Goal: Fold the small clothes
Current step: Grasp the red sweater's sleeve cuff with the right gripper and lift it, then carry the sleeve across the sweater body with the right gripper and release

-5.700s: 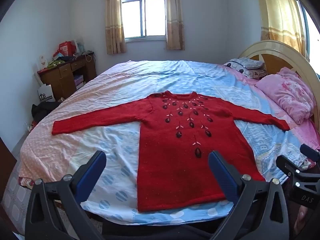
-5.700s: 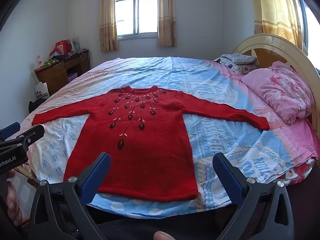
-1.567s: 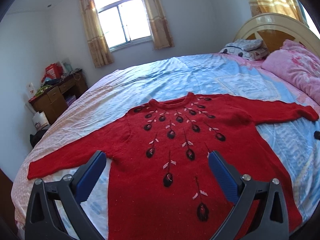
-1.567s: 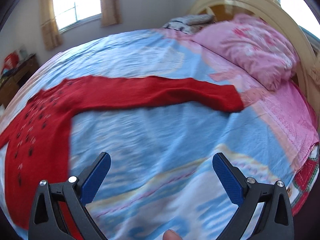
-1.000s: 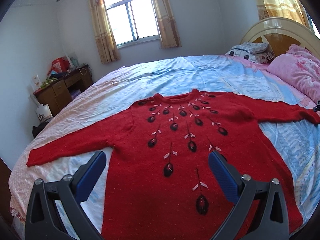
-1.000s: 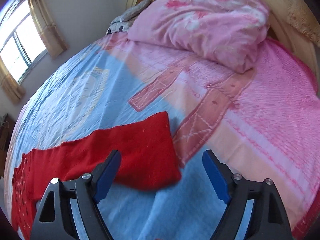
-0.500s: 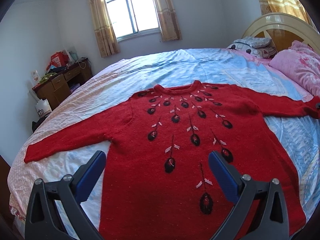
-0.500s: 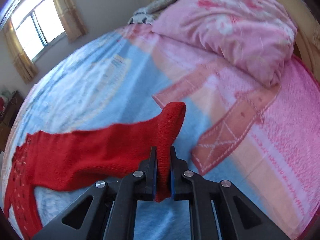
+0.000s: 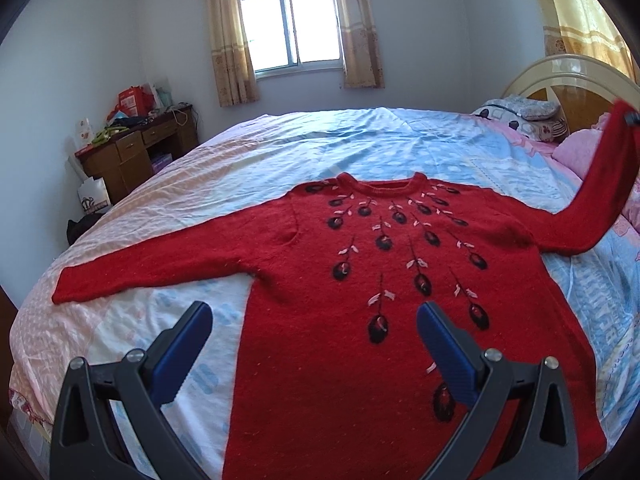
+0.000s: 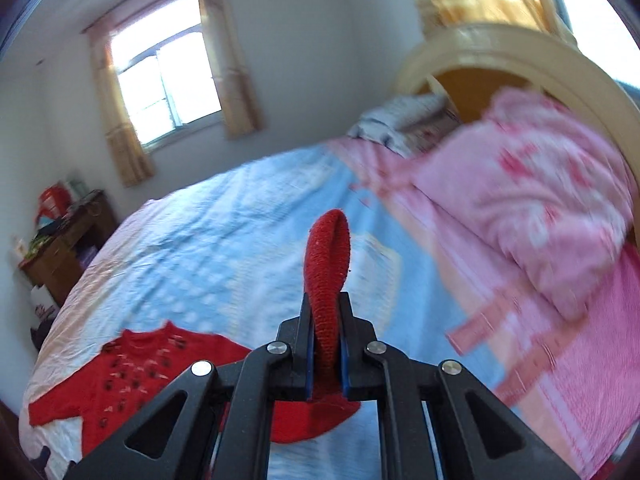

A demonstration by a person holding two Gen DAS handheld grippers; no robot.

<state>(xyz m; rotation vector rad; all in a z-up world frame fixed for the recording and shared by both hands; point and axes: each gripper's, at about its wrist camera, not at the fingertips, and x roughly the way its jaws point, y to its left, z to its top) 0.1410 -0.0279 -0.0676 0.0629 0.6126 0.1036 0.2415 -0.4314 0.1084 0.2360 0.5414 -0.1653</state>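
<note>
Nearest me, my left gripper point(image 9: 312, 336) hangs over the near edge of the bed, its blue-padded fingers point(image 9: 182, 344) spread wide with nothing between them. Below and beyond them lies the red knitted sweater with dark embroidered buds and pale leaves point(image 9: 400, 300), face up, its hem toward the near edge and its round collar toward the far side. The sweater rests on a blue, white and peach patterned bedspread point(image 9: 280, 144). Its one sleeve point(image 9: 152, 268) stretches flat toward the left edge of the bed. The other sleeve point(image 9: 600, 200) rises off the bedspread near the right edge, bent upward to a cuff held in the air.

In my right wrist view, my right gripper point(image 10: 325, 344) is clamped tight on that red sleeve cuff point(image 10: 328, 256), whose looped end stands up above the pinched pads, while the sweater body lies lower left on the bedspread.

Farther off, a pink floral pillow point(image 10: 540, 200) sits at the right end of the bed against the cream arched headboard point(image 9: 568, 76), with a grey patterned pillow point(image 9: 520, 110) beside it. Past the left edge stands a brown wooden desk point(image 9: 132, 156) piled with clutter. On the far wall, a window with beige curtains point(image 9: 296, 28) glows bright.
</note>
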